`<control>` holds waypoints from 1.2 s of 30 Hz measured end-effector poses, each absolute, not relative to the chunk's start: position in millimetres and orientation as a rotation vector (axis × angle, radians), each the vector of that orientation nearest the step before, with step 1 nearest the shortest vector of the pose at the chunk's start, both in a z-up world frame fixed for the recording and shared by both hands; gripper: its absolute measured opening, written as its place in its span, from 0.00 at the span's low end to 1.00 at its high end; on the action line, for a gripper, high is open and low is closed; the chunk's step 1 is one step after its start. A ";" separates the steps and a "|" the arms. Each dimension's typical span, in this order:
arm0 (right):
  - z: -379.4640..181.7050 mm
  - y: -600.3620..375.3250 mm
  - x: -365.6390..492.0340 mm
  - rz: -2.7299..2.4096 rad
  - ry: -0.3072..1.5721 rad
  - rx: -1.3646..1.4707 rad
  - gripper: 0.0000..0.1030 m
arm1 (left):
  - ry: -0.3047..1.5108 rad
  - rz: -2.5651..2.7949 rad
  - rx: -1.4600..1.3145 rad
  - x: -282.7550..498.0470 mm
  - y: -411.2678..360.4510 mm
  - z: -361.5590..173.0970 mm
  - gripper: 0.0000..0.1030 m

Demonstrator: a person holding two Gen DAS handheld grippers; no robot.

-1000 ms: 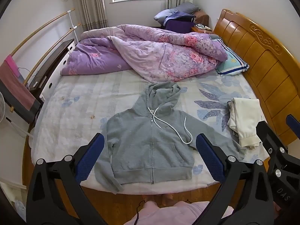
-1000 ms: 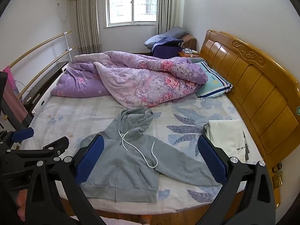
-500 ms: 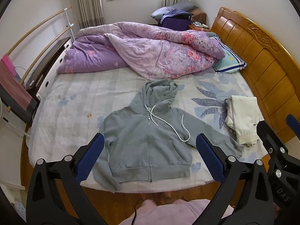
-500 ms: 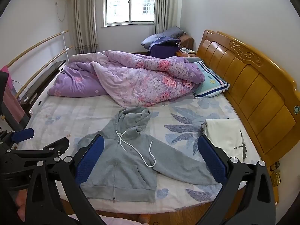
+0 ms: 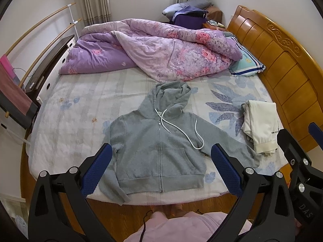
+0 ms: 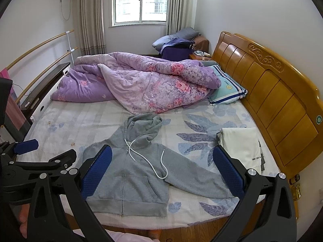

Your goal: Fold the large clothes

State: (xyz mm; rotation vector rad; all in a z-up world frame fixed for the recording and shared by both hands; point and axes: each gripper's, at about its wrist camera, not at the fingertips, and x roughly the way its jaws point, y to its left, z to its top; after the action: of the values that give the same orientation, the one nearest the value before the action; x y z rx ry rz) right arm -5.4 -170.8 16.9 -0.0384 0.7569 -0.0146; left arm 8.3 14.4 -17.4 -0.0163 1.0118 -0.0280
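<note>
Grey hoodie [image 5: 157, 149] lies flat, seemingly zipped, on the bed [image 5: 70, 109]; left gripper [image 5: 160, 168] and right gripper [image 6: 161, 169] both wide, empty.

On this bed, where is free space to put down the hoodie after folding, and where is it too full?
The widest bare patch of sheet lies between the hoodie, the purple quilt and the bed's left edge. A narrower strip runs between the hood and the folded white clothes. The far half is crowded by the quilt and the striped pillow.
</note>
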 end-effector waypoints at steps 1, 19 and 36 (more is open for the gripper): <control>17.1 -171.1 -4.7 -0.014 0.759 -0.038 0.94 | 1.013 -0.028 -0.017 8.3 15.6 -18.8 0.95; 11.4 -172.2 2.0 -0.011 0.779 -0.022 0.94 | 1.032 -0.037 -0.022 11.4 22.3 -28.2 0.95; 3.7 -176.5 15.2 -0.004 0.821 -0.005 0.94 | 1.071 -0.045 -0.026 24.5 17.1 -34.0 0.96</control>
State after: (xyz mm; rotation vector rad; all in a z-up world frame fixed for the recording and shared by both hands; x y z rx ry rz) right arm 15.2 -176.5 3.7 -0.0047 0.8209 -0.0041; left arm 24.5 17.1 -34.0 -0.0261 1.0710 -0.0454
